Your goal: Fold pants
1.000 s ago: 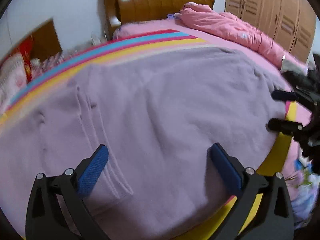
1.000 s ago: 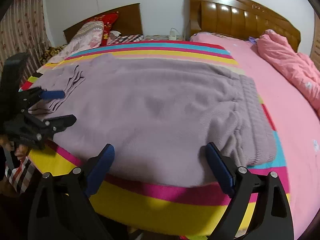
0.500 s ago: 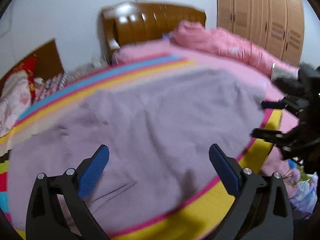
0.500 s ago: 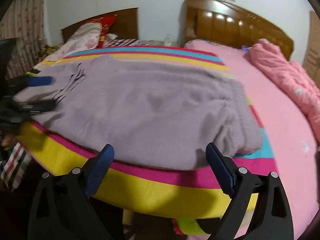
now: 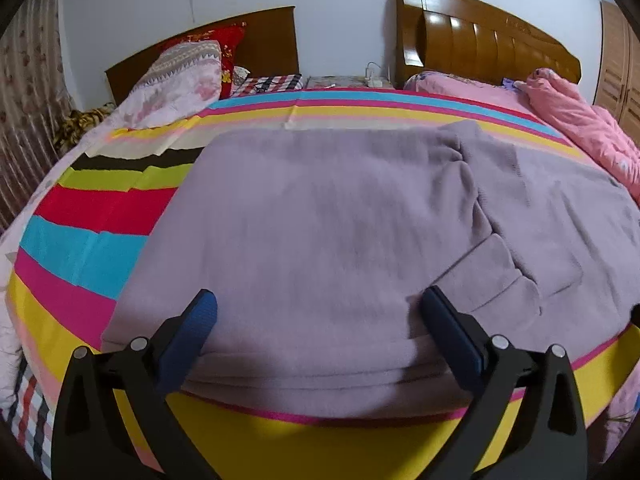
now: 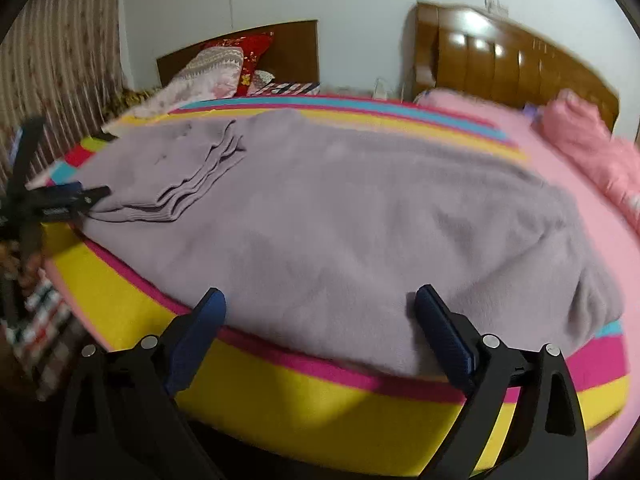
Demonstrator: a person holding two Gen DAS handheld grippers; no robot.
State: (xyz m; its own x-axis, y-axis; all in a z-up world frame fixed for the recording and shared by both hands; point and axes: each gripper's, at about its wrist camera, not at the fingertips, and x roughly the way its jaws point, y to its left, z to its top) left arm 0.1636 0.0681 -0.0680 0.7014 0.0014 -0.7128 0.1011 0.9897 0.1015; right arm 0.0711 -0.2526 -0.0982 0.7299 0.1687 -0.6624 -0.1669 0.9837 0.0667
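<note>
- We see the lilac pants (image 5: pixel 320 220) spread flat across the bed (image 5: pixel 92 248), on its striped sheet (image 5: pixel 80 208); their near edge runs along the front side of the bed, above a yellow band.
- Our left claw (image 5: pixel 320 312) stands wide open with nothing between its blue pads (image 5: pixel 196 332); it hangs over the near edge of the pants, where stacked hems lie just below the tips.
- In the left wrist view a folded cuff end (image 5: pixel 500 276) lies on top of the rest of the fabric, just right of the claw's right pad.
- Our right claw (image 6: pixel 320 308) is also spread wide and grips nothing; it sits over the near edge of the pants (image 6: pixel 340 220) toward the waist end.
- In the right wrist view the left claw (image 6: pixel 80 198) shows at the far left; its tips look close together there, and whether they touch the layered leg ends (image 6: pixel 188 176) we cannot tell; that view is somewhat blurred.
- A pink quilt (image 5: pixel 572 120) lies bunched at the right of the bed; a wooden headboard (image 5: pixel 480 36) stands behind; patterned pillows (image 5: pixel 180 76) rest on a second bed at left.
</note>
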